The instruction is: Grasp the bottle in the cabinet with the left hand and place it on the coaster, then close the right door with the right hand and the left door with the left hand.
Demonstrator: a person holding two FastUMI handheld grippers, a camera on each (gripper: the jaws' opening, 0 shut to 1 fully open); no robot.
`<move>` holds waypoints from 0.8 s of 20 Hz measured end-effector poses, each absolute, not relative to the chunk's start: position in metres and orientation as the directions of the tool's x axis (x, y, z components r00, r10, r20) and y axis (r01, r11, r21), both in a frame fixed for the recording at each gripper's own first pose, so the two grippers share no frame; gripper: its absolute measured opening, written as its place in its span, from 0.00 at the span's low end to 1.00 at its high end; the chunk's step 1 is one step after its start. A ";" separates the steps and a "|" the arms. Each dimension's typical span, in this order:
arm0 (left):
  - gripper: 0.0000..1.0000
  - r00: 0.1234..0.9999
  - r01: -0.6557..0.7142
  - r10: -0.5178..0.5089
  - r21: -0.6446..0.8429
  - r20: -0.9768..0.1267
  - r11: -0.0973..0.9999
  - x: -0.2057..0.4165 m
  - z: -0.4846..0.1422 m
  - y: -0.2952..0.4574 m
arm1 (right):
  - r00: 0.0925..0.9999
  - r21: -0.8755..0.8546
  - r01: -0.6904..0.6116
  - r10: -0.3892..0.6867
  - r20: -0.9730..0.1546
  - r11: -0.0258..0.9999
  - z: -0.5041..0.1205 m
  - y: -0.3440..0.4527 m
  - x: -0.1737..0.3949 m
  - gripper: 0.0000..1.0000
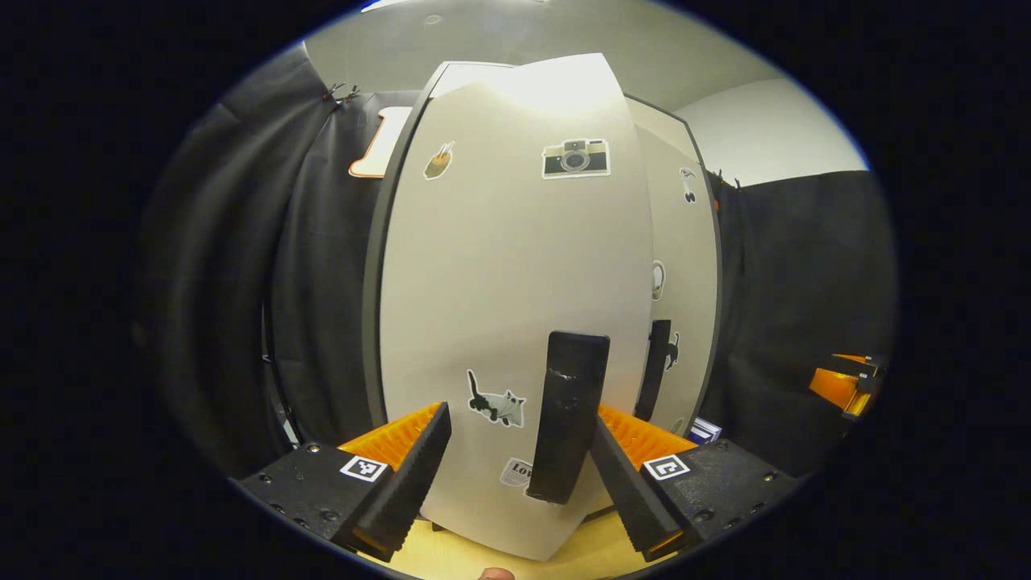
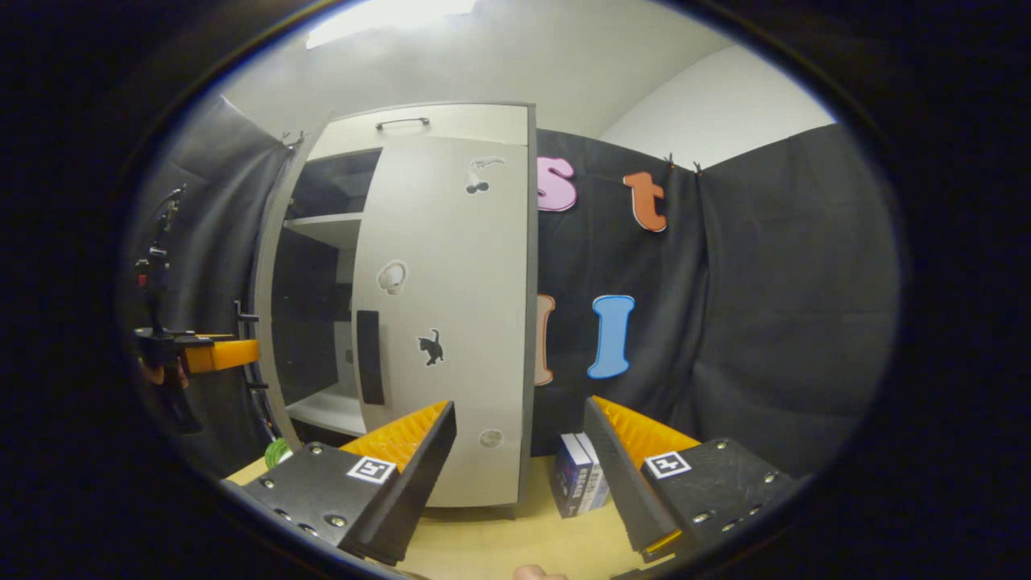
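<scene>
My left gripper (image 1: 519, 451), fingers spread, empty, faces left door (image 1: 515, 266); upright black handle (image 1: 568, 415) dead ahead, just inside right finger. Right door (image 2: 447, 314) shut. My right gripper (image 2: 519, 451) parted, idle, well apart. Bottle unseen.

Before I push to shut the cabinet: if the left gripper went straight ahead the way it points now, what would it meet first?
Most likely the left door. The open left gripper faces its sticker-covered panel, with the dark handle between the fingers. How far off the door is remains unclear.
</scene>
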State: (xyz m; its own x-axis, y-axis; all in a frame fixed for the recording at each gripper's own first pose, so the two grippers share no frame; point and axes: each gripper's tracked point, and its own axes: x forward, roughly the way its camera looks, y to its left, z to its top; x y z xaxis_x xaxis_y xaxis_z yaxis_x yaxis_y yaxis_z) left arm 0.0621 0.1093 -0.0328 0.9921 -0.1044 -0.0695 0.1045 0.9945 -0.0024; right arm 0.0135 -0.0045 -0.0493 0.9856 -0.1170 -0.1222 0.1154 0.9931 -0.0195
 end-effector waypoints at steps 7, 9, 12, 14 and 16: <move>1.00 0.989 0.123 -0.124 -0.016 -0.078 0.992 0.091 -0.037 0.092 | 0.972 -0.036 0.193 -0.196 -0.128 0.981 -0.050 -0.035 -0.009 0.93; 0.99 0.989 0.126 -0.128 -0.028 -0.079 0.992 0.093 -0.039 0.089 | 0.967 -0.037 0.219 -0.222 -0.129 0.975 -0.049 -0.045 -0.017 0.93; 1.00 0.988 0.129 -0.129 -0.016 -0.080 0.992 0.098 -0.039 0.086 | 0.956 -0.035 0.259 -0.261 -0.130 0.965 -0.048 -0.060 -0.027 0.93; 1.00 0.988 0.128 -0.128 -0.007 -0.081 0.992 0.098 -0.038 0.085 | 0.949 -0.034 0.285 -0.286 -0.130 0.958 -0.047 -0.069 -0.035 0.93; 1.00 0.989 0.126 -0.126 -0.010 -0.083 0.992 0.099 -0.039 0.083 | 0.943 -0.032 0.306 -0.307 -0.131 0.952 -0.047 -0.077 -0.040 0.93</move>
State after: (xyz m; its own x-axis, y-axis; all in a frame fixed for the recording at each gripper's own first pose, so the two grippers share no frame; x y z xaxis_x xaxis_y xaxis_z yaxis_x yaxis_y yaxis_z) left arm 0.0990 0.0830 -0.0386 0.9885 -0.1262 -0.0831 0.1257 0.9920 -0.0104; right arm -0.0402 -0.0774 -0.0469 0.9426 -0.3074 -0.1305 0.3059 0.9515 -0.0323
